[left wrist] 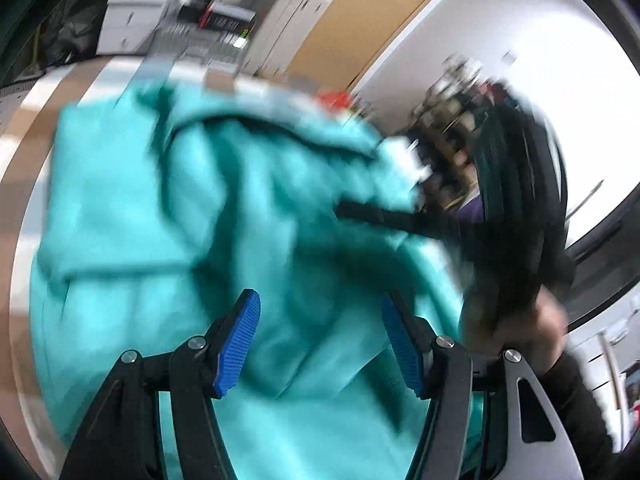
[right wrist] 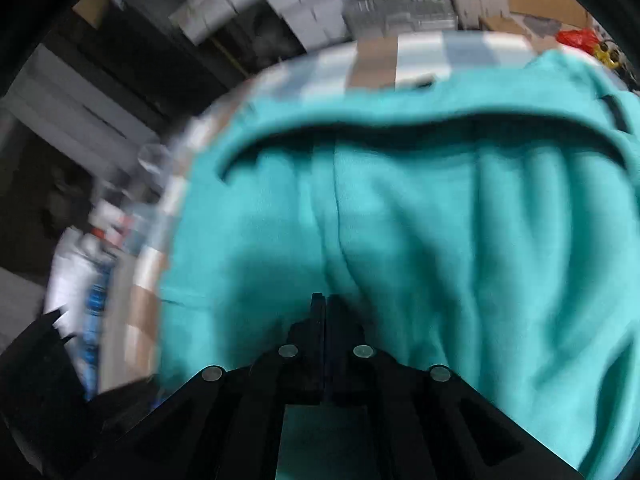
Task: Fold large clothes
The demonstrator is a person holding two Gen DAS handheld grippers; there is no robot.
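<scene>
A large teal garment (left wrist: 168, 208) lies spread and rumpled over a checkered table top (left wrist: 36, 128). My left gripper (left wrist: 320, 312) is open, its blue pads (left wrist: 240, 344) apart just above the cloth, holding nothing. In the right wrist view the same teal garment (right wrist: 440, 220) fills the frame, with a long dark fold across it. My right gripper (right wrist: 325, 300) is shut, its black fingers pressed together on a pinch of the teal cloth. Both views are blurred by motion.
The person's dark-sleeved arm and hand (left wrist: 516, 320) is at the right in the left wrist view. Grey drawer units (left wrist: 132, 12) and boxes stand behind the table. Bottles and packets (right wrist: 92, 264) lie off the table's left edge (right wrist: 152, 264).
</scene>
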